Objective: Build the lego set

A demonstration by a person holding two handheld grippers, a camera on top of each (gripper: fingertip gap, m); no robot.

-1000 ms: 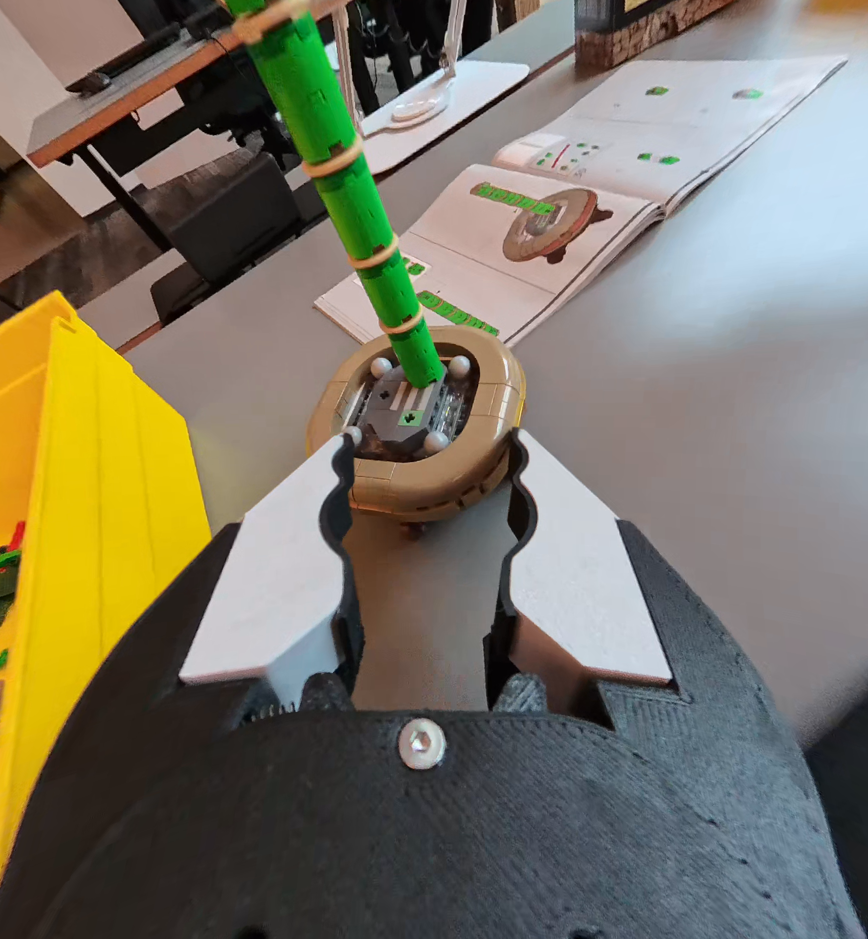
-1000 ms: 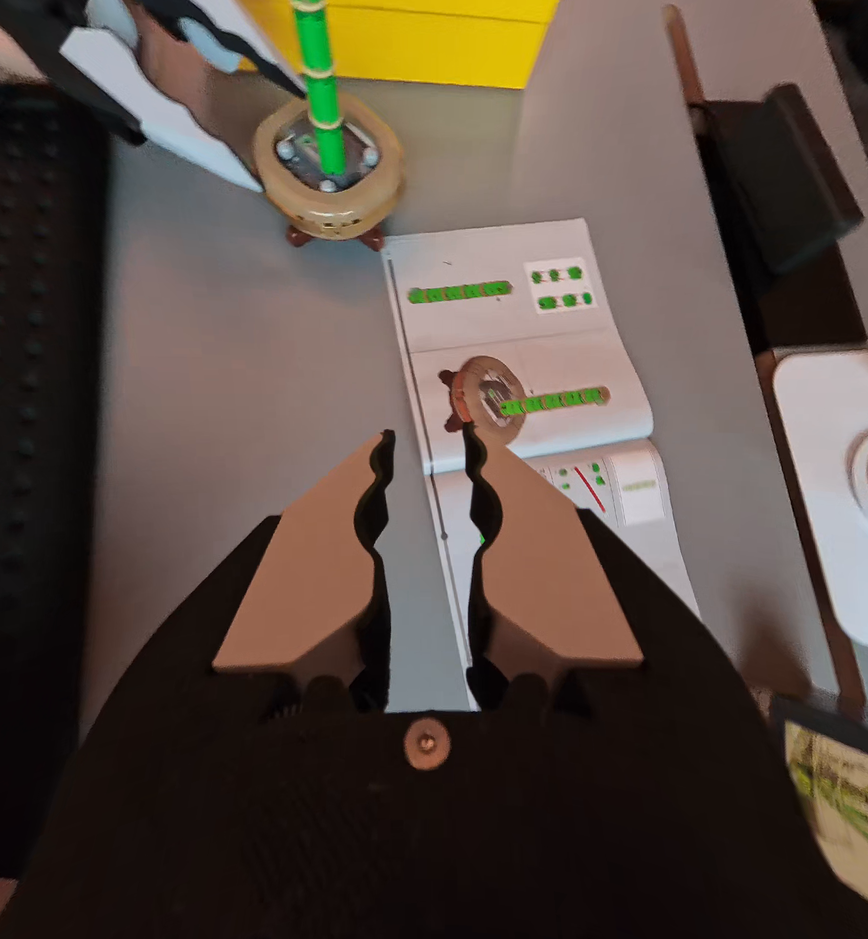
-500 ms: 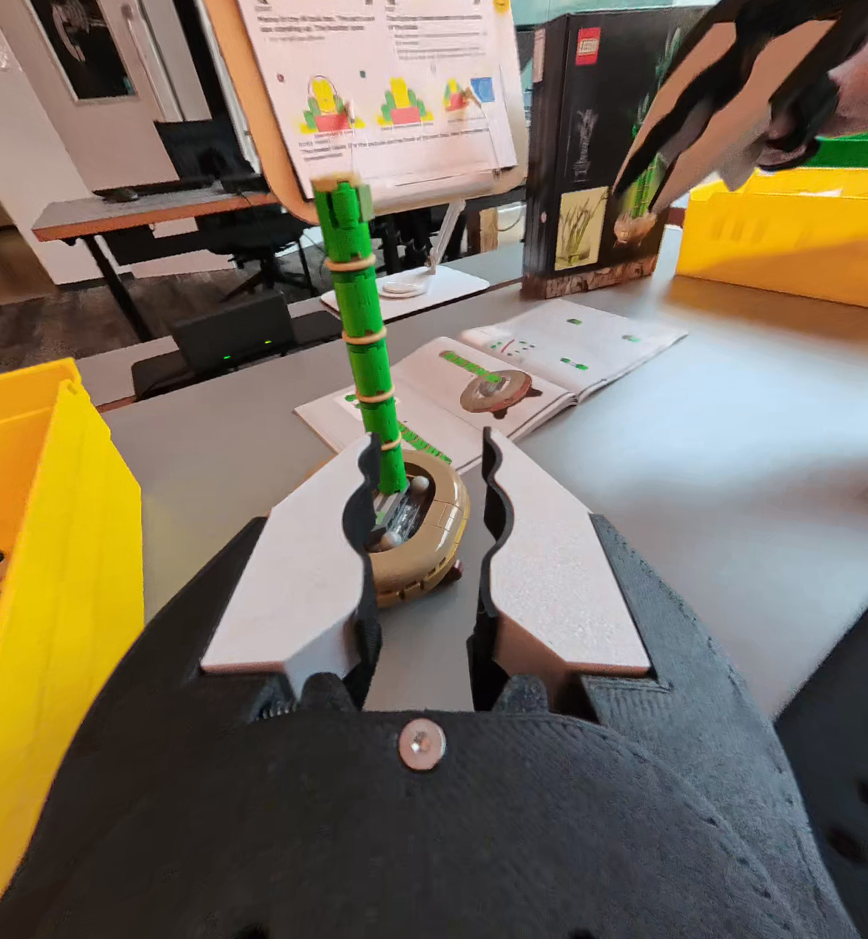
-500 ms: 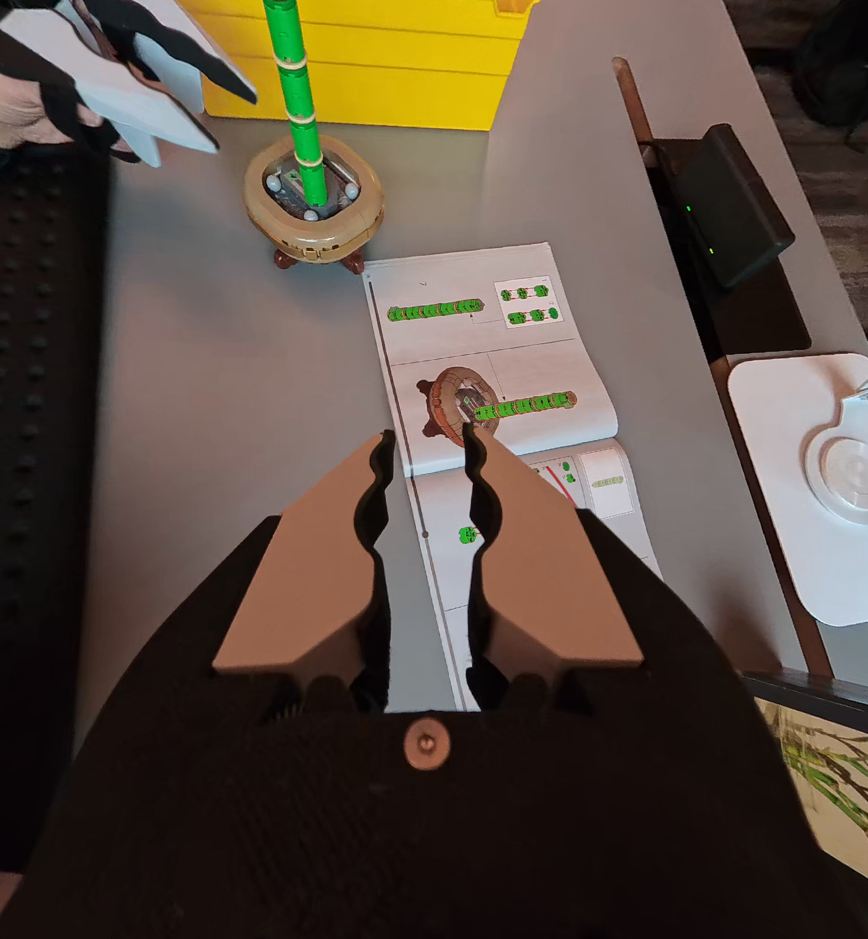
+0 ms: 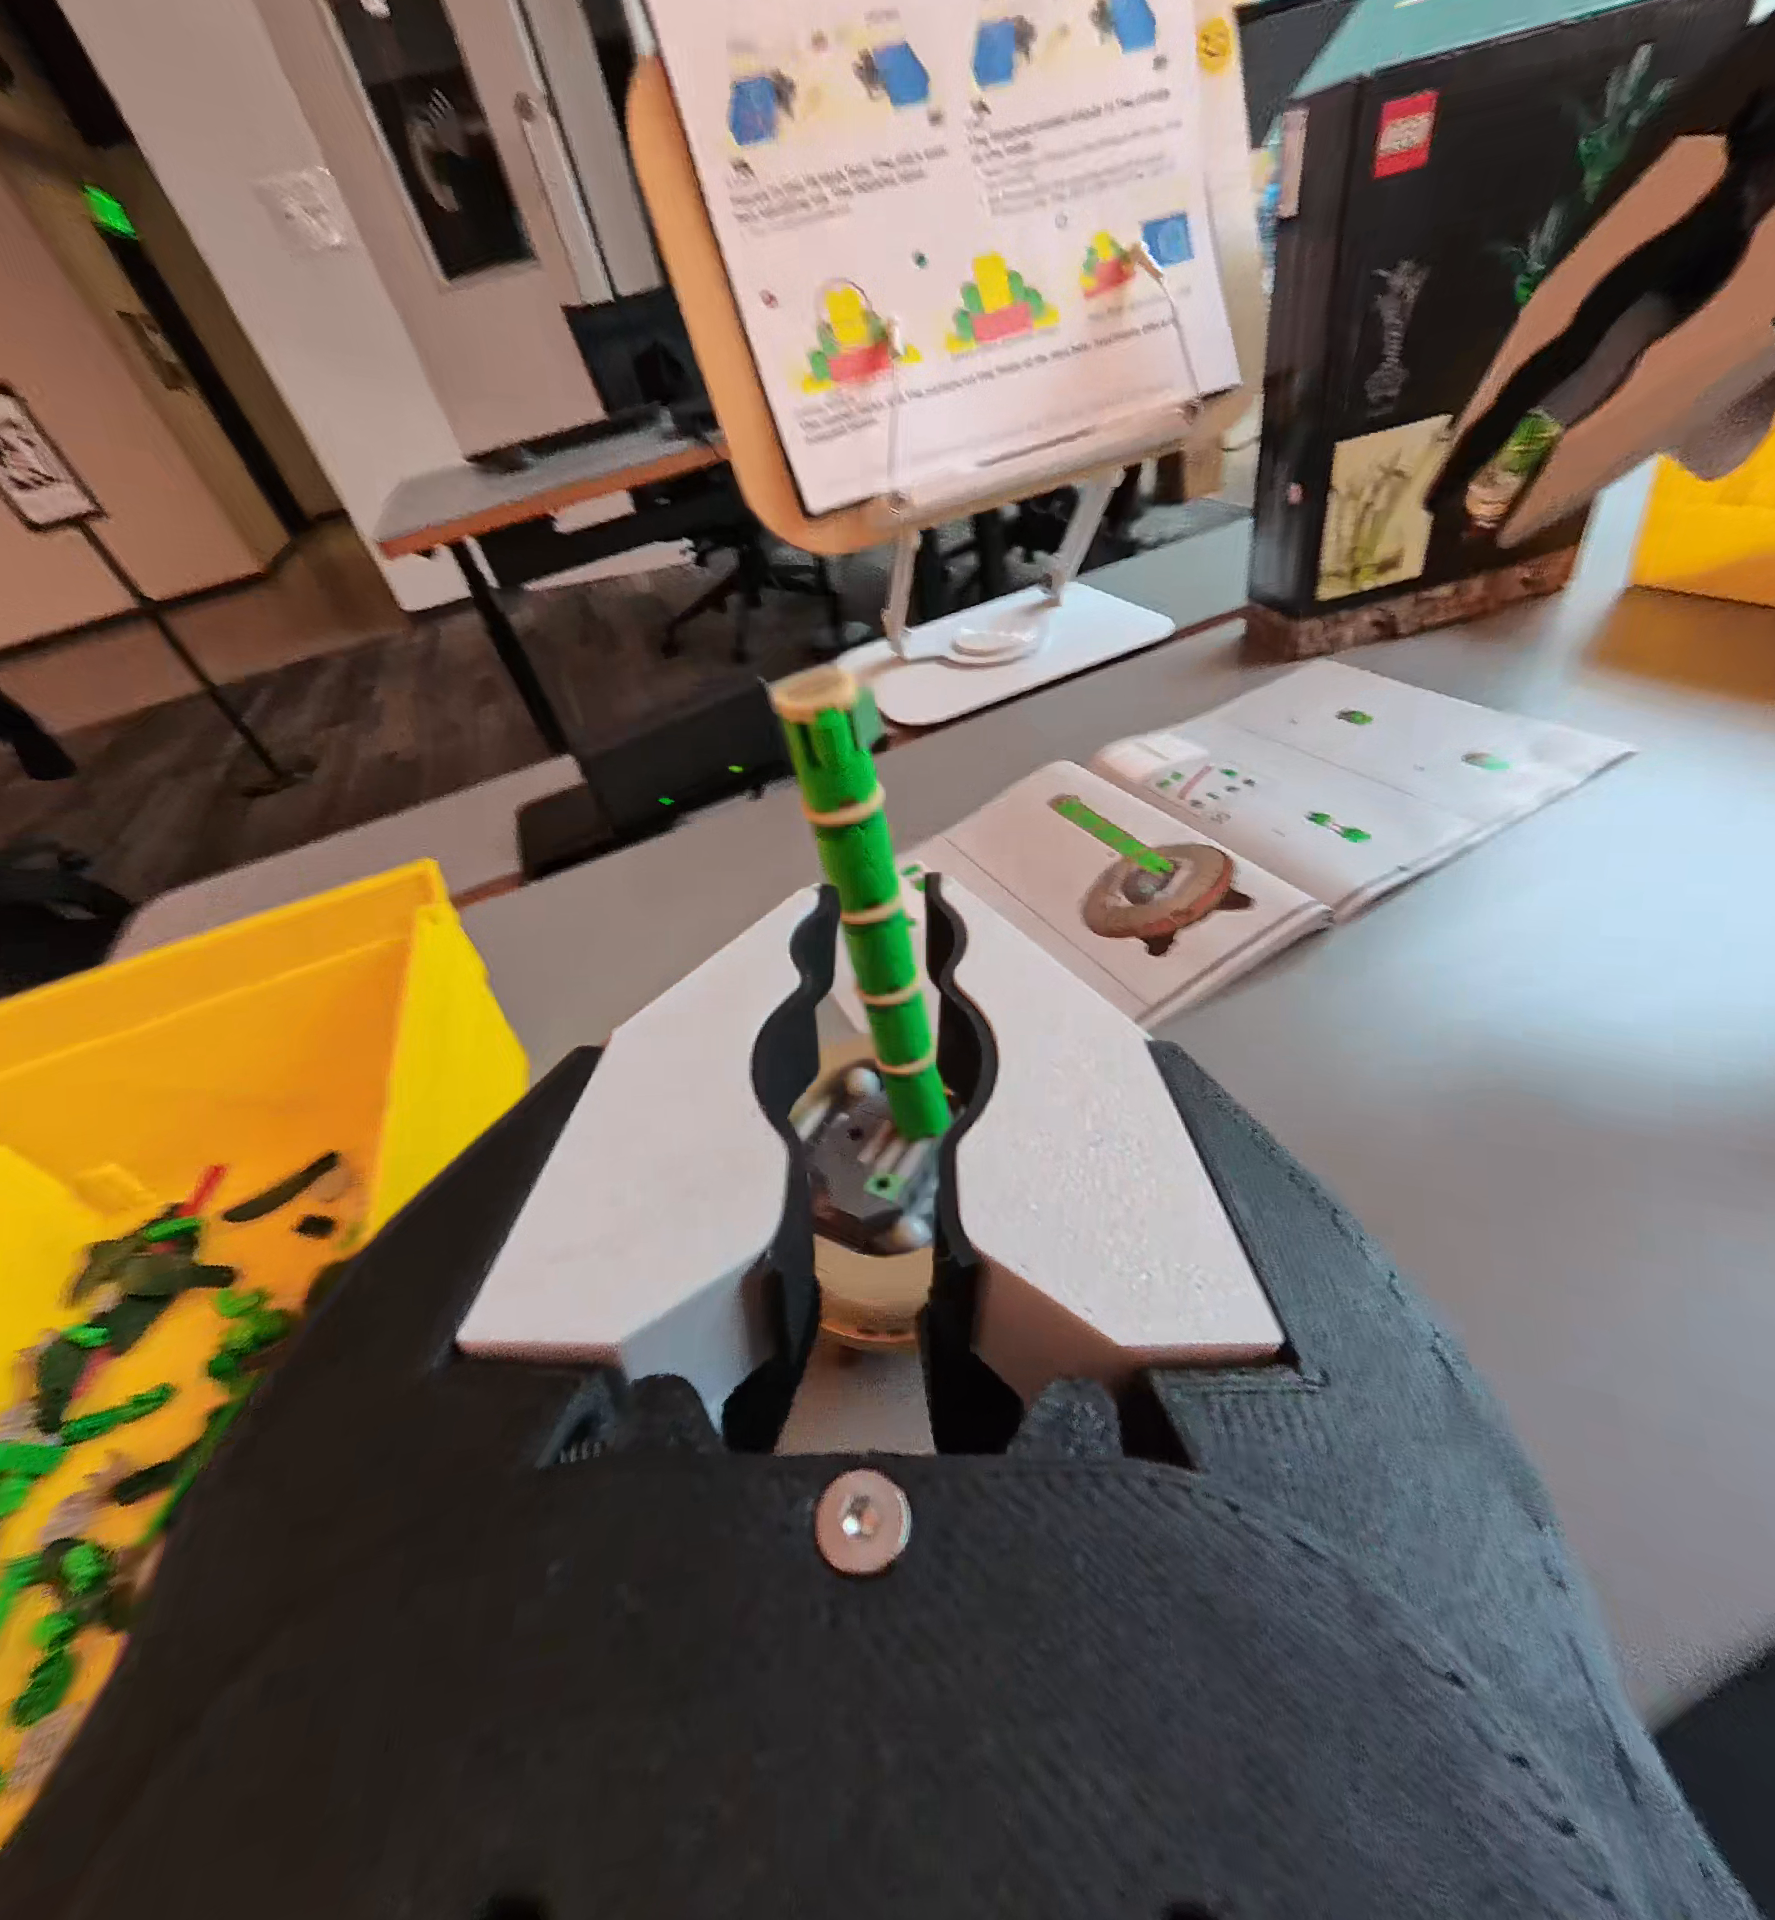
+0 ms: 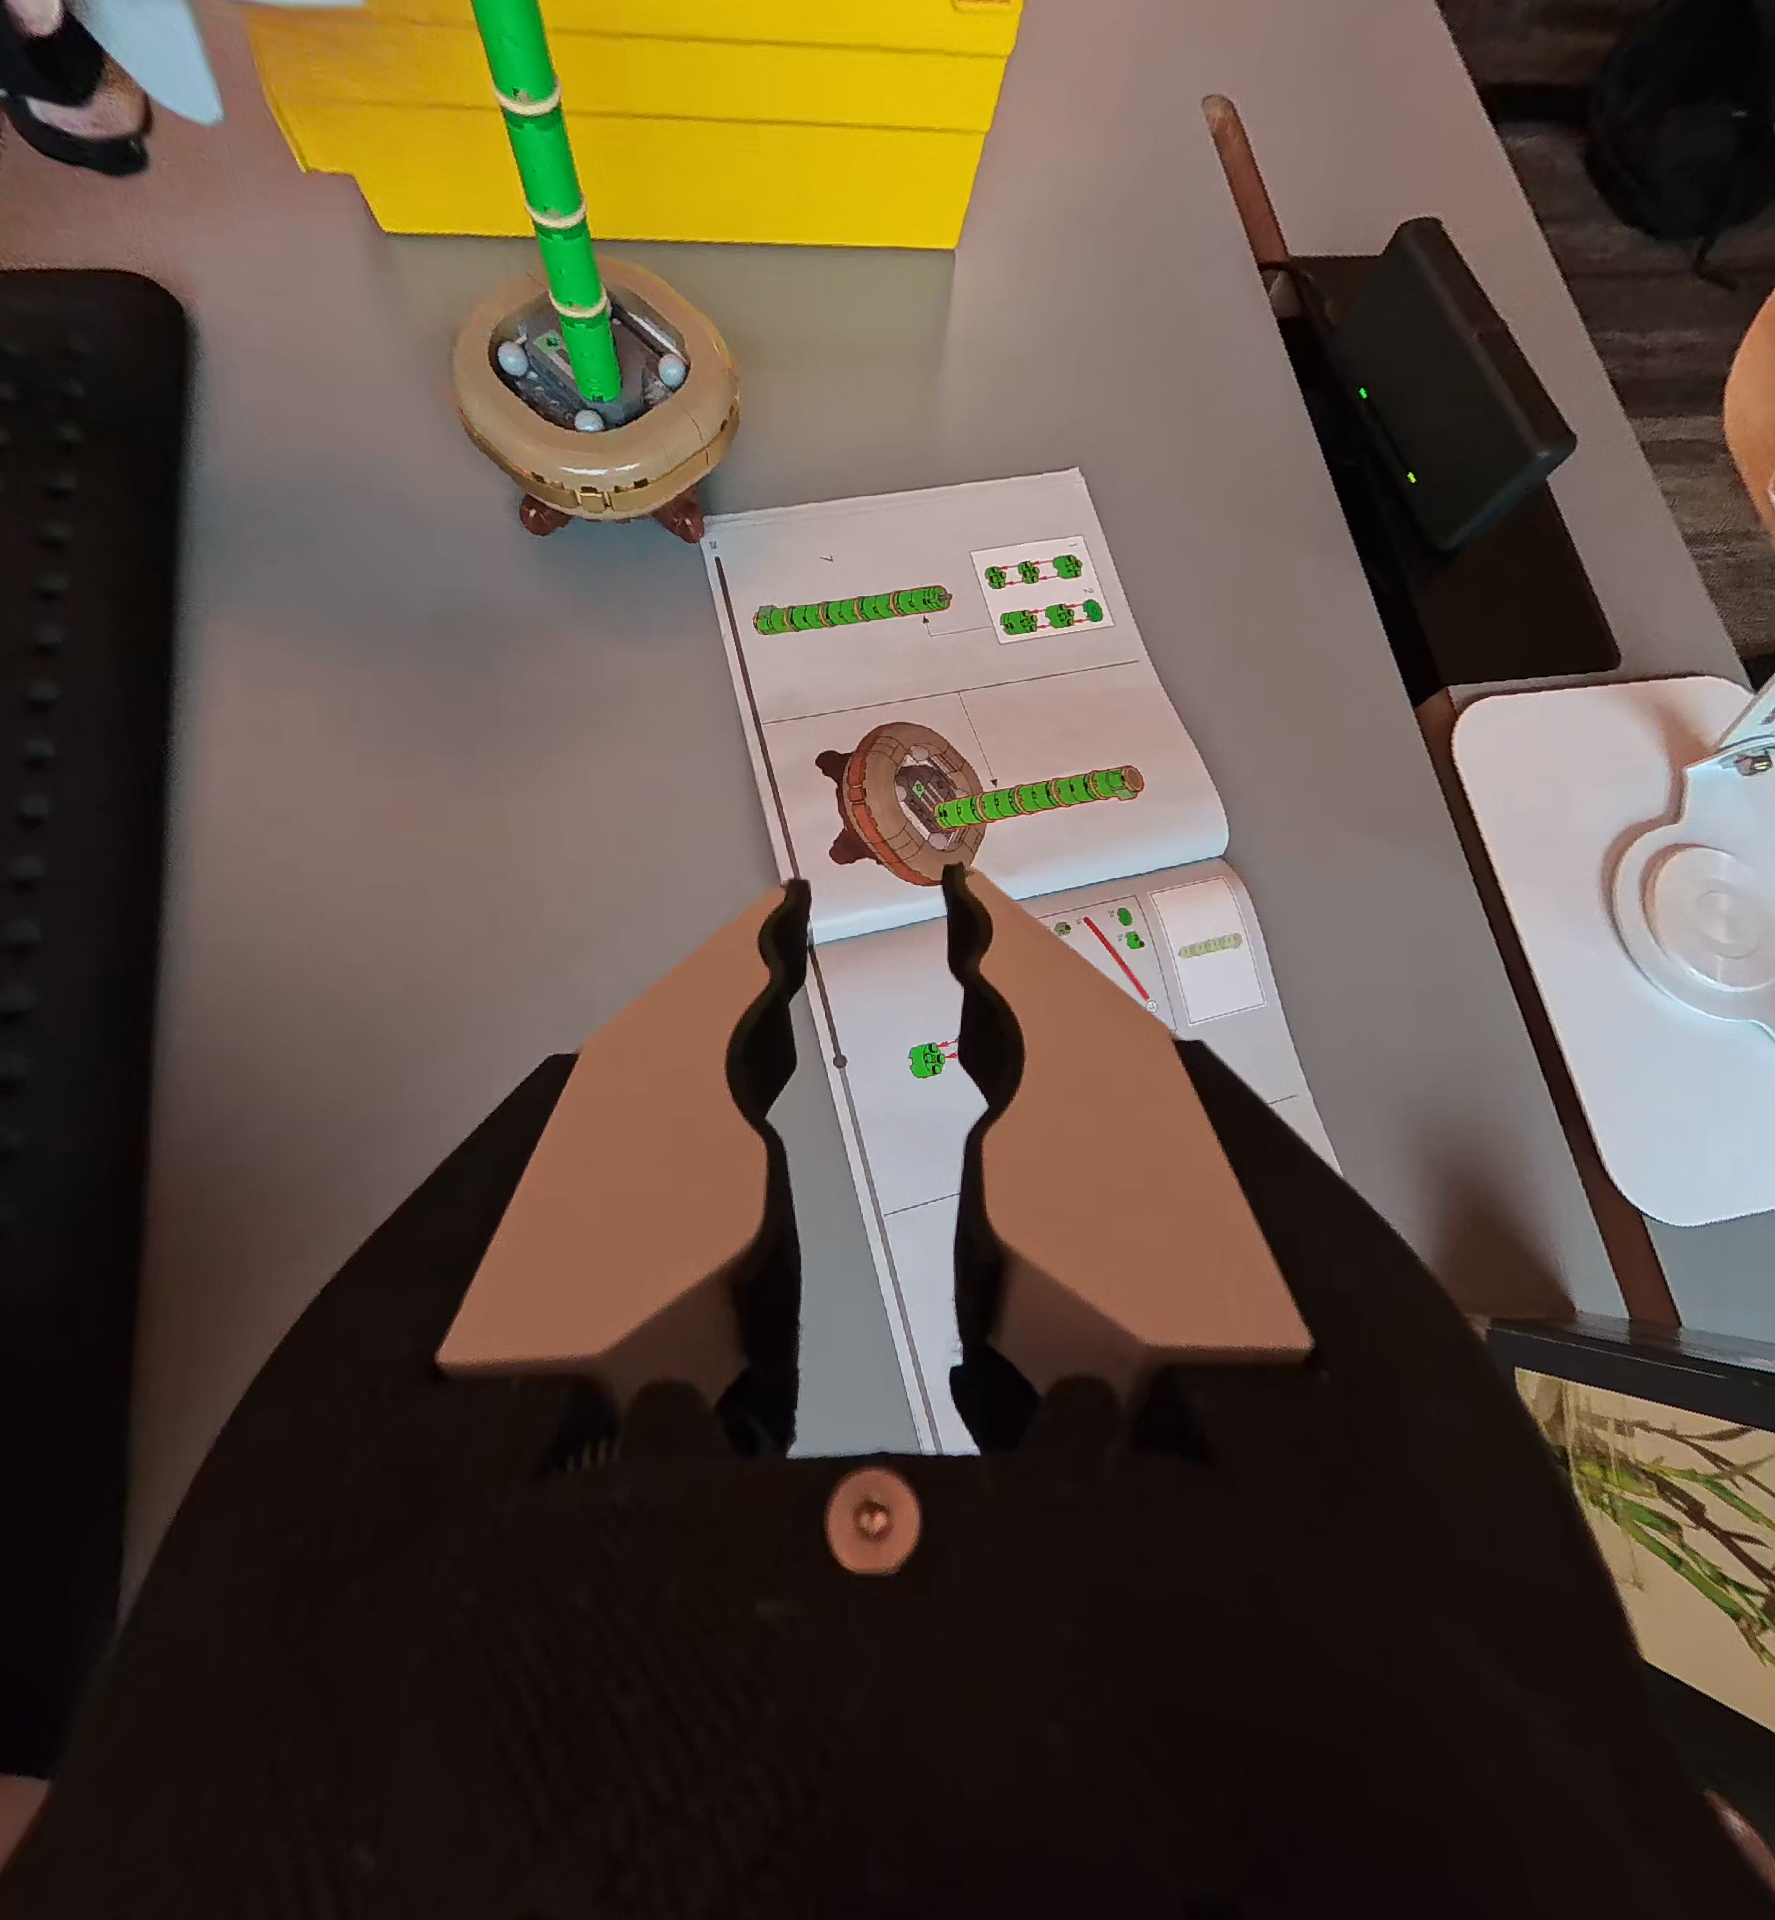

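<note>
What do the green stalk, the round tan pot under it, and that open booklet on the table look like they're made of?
The green stalk looks like hard moulded plastic: stacked glossy segments with cream rings between them. The tan pot seems the same plastic, built from smooth curved bricks with visible seams, on brown feet. The booklet looks like thin printed paper, since its open pages curve and lift. The table is a matt grey surface; its material is unclear.

This looked like an office or lab workroom set up for recorded assembly work. A broad grey table (image 6: 447, 727) carried an open instruction booklet (image 6: 966, 727), yellow parts bins (image 5: 239, 1039) and a sheet of pictured steps on a white document stand (image 5: 966, 260). Beyond the table stood a plain desk (image 5: 550, 488) with wheeled chairs, white walls, dark doors, a green lit sign (image 5: 109, 208) and a notice on a floor stand (image 5: 15, 457)
</note>
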